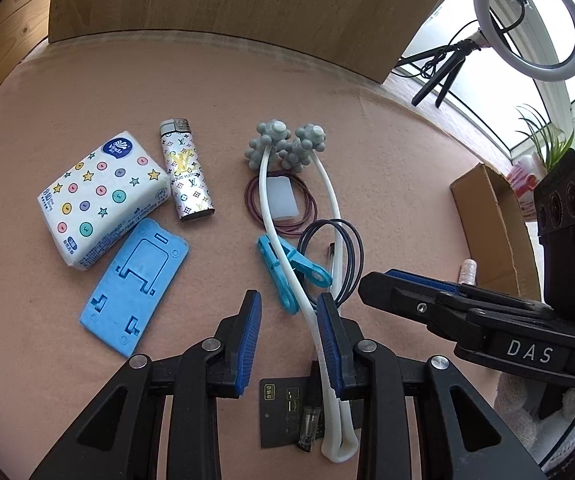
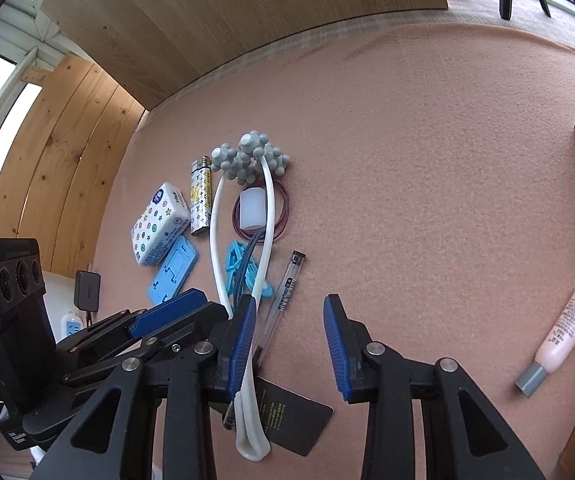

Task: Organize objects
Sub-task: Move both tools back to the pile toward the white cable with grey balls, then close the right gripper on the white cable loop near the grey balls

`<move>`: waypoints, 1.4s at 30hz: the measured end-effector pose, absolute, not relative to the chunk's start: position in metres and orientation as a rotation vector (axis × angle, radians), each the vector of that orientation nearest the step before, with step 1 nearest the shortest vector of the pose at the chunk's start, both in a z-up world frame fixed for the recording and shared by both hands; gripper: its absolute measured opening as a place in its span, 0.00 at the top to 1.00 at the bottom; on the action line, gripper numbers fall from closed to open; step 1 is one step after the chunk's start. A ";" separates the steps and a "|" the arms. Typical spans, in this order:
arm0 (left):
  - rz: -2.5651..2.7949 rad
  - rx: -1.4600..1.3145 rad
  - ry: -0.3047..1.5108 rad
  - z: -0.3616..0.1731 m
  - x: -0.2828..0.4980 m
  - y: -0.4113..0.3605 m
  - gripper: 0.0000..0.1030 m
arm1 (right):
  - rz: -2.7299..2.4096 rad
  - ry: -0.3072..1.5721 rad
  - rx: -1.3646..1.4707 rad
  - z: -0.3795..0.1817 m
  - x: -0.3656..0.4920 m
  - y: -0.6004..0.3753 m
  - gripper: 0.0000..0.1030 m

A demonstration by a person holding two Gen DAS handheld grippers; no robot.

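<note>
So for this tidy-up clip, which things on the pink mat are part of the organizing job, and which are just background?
Part of the job:
- star-patterned tissue pack
- silver monogram lighter
- blue plastic phone stand
- white two-armed massager with grey knobbly balls
- clear pen
- pink squeeze tube

Just lying about:
- white ring light on tripod
- cardboard box
- potted green plant

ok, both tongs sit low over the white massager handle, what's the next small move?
Probably slide the right tongs left to straddle the white massager: its arm lies outside their left pad, gap empty. The left tongs also look open beside it.
</note>
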State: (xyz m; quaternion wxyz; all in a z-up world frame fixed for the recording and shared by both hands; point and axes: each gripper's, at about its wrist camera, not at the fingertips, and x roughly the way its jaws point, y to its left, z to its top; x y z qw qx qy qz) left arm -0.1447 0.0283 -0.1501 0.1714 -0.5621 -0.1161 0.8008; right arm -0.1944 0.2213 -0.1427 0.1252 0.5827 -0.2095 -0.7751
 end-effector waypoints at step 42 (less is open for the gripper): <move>2.284 -1.556 -0.474 -0.147 -0.166 0.022 0.81 | -2.259 -0.748 1.643 -0.141 -0.216 0.235 0.91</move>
